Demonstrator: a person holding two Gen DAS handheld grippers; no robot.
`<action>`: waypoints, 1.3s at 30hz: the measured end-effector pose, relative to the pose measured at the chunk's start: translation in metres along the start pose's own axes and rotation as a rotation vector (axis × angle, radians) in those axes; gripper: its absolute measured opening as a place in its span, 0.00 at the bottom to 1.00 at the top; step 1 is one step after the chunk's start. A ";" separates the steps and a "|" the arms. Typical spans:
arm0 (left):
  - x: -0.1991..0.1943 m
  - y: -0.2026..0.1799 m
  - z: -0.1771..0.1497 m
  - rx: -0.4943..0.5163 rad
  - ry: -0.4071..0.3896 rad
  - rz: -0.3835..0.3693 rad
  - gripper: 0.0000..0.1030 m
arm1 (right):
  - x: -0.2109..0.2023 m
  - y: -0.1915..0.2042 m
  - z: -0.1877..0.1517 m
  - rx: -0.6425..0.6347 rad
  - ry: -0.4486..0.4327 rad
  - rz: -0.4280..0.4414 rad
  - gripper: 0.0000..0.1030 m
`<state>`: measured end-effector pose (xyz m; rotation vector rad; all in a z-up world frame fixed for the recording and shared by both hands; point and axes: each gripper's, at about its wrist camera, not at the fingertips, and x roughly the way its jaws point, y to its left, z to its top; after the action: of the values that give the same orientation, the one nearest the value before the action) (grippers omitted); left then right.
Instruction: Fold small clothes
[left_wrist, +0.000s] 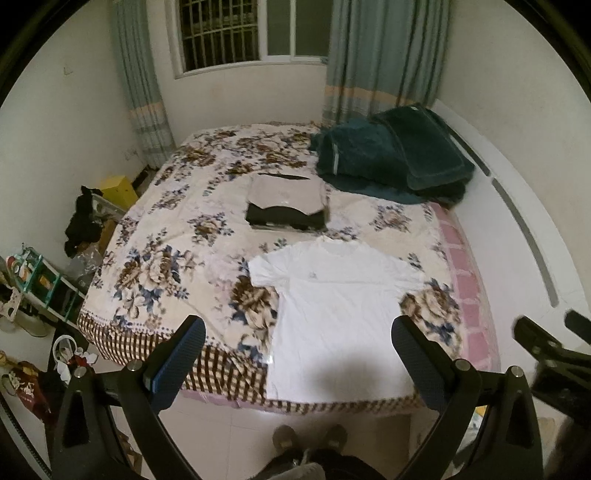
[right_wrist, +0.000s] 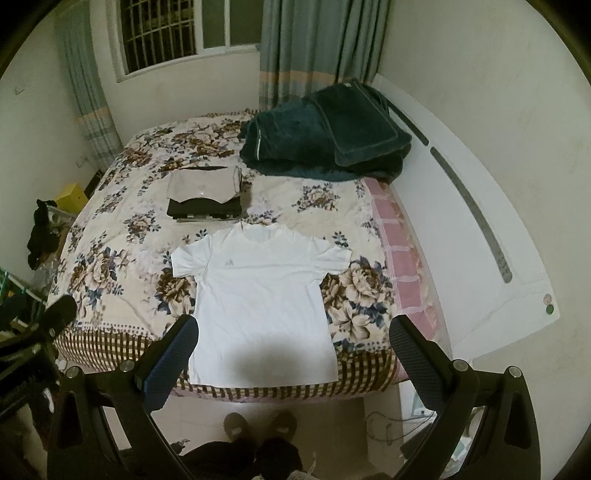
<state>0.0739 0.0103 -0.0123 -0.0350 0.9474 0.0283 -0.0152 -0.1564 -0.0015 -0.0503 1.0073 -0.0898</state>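
Note:
A white T-shirt (left_wrist: 336, 310) lies flat and face up on the flowered bedspread (left_wrist: 166, 258), its hem at the near bed edge; it also shows in the right wrist view (right_wrist: 258, 295). Beyond its collar sits a stack of folded clothes (left_wrist: 288, 206), beige on top of black, also seen in the right wrist view (right_wrist: 205, 197). My left gripper (left_wrist: 299, 332) is open and empty, held above the shirt's lower part. My right gripper (right_wrist: 293, 332) is open and empty, also held above the hem; it shows at the right edge of the left wrist view (left_wrist: 546, 332).
A dark green folded blanket (left_wrist: 391, 158) lies at the far right corner of the bed (right_wrist: 325, 136). A white headboard (right_wrist: 480, 221) runs along the right. Cluttered shelves and bags (left_wrist: 44, 288) stand left of the bed. The person's feet (right_wrist: 258, 424) stand on the tiled floor below.

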 end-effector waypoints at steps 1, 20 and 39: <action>0.013 0.003 0.004 -0.006 -0.006 0.013 1.00 | 0.010 -0.001 0.002 0.018 0.009 0.000 1.00; 0.352 -0.003 0.004 -0.100 0.249 0.270 1.00 | 0.496 -0.199 -0.027 0.686 0.420 0.180 0.55; 0.613 -0.032 -0.067 -0.201 0.456 0.227 1.00 | 0.859 -0.235 -0.053 1.261 0.239 0.352 0.19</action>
<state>0.3783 -0.0192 -0.5483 -0.1228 1.3981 0.3373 0.3842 -0.4749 -0.7332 1.3056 1.0319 -0.3989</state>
